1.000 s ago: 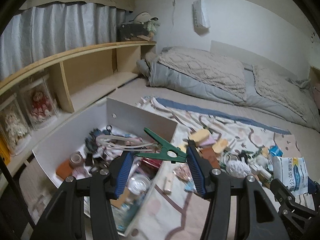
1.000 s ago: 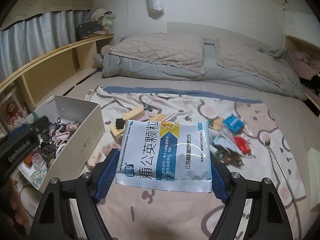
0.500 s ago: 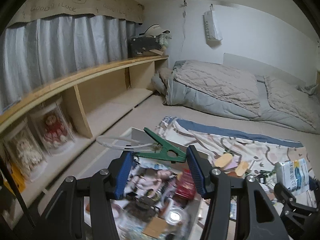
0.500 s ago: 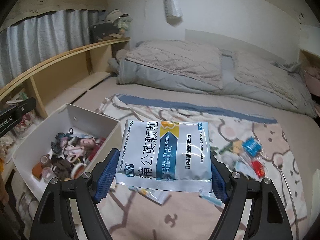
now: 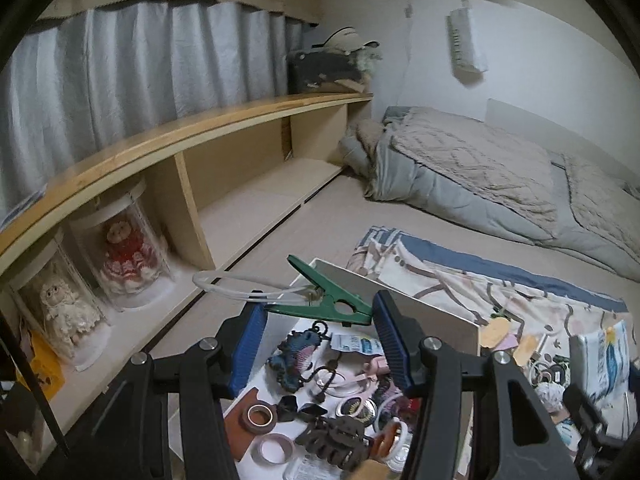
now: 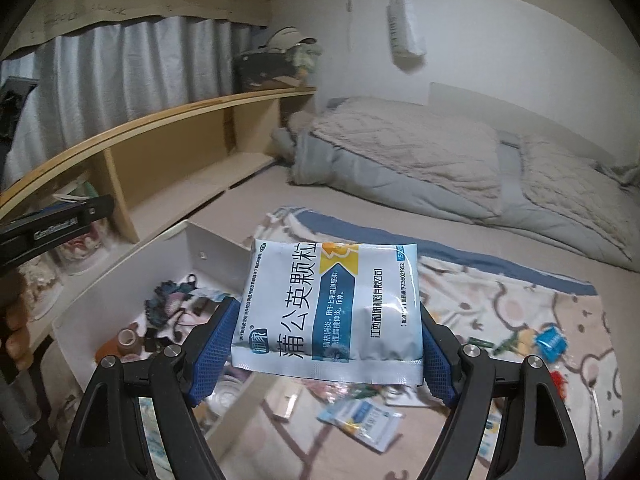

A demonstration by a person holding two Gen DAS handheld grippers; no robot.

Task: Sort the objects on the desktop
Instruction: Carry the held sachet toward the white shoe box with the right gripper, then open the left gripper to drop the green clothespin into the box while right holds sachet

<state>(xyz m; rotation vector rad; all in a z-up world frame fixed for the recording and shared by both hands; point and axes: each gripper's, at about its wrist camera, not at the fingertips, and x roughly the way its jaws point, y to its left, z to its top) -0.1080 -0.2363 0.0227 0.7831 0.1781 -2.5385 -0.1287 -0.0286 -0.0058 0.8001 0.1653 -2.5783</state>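
Observation:
My left gripper [image 5: 320, 316] is shut on a green clothespin [image 5: 326, 298] that has a clear plastic loop [image 5: 240, 286] attached, and holds it above the near part of the white box [image 5: 424, 308]. My right gripper [image 6: 328, 340] is shut on a white and blue medicine sachet [image 6: 332, 308], held flat in the air beside the white box [image 6: 120, 268], over the patterned cloth [image 6: 520, 320]. The box holds tape rolls [image 5: 260, 416], a dark hair claw [image 5: 336, 440] and other small items.
A wooden shelf [image 5: 192, 148] runs along the left wall with two dolls in clear cases [image 5: 124, 248] under it. Folded bedding [image 5: 480, 172] lies at the back. Loose packets and small objects [image 6: 360, 420] are scattered on the cloth.
Both grippers have moved left, toward the white box. The left one now holds the clothespin over the box; the right one brought the sachet up beside it. Both grips are unchanged.

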